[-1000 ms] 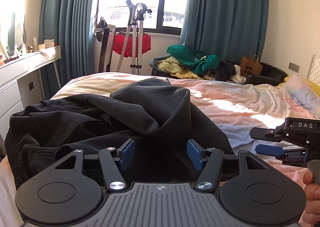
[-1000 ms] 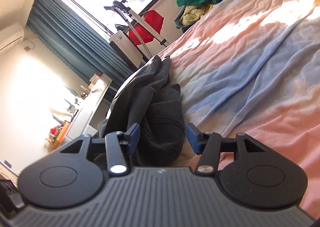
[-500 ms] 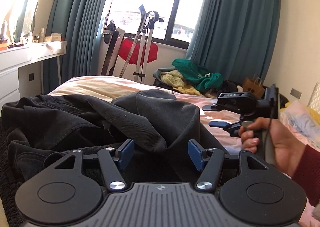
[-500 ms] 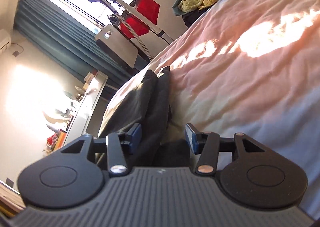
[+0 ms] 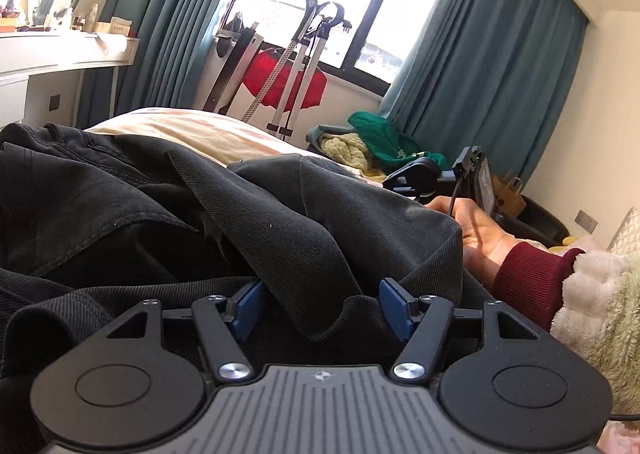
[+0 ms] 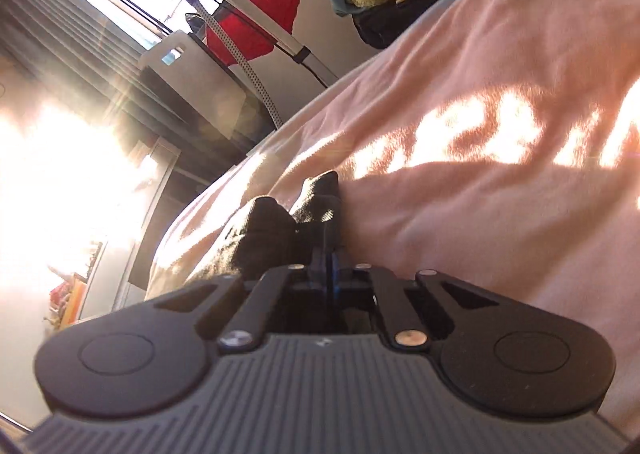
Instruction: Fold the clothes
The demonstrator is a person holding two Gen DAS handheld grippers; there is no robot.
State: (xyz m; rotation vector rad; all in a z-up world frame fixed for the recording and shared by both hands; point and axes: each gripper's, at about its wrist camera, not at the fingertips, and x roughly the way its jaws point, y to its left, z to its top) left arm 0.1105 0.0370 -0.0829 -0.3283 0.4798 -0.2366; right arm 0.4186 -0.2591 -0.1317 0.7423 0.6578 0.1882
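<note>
We were at the start of the fold, taking hold of the black garment [image 5: 240, 222] that lay heaped on the near side of the bed [image 6: 500, 102]. Our right gripper [image 6: 330, 258] had its pads pinched tight together on a dark corner of that cloth [image 6: 288, 222], low against the pink cover [image 6: 460, 194]. Our left gripper [image 5: 322, 308] stood fairly wide with nothing clamped; a fold of the black fabric hung down between its blue pads [image 5: 248, 306], and they did not press on it. As we judged it, the next move called for the left one to close on an edge or corner of the garment, so that both could lift and spread it flat before any fold. Which edge lay under the left pads we could not tell, as the cloth was bunched and overlapping there. From the left wrist view, our right hand [image 5: 480, 230] in its dark red cuff [image 5: 528, 274] sat just beyond the heap's right edge. To that side the bed ran on bare and sunlit, which gave us room to draw the garment out; the pile of clothes [image 5: 376, 146] by the curtain [image 5: 492, 82] was well apart.
</note>
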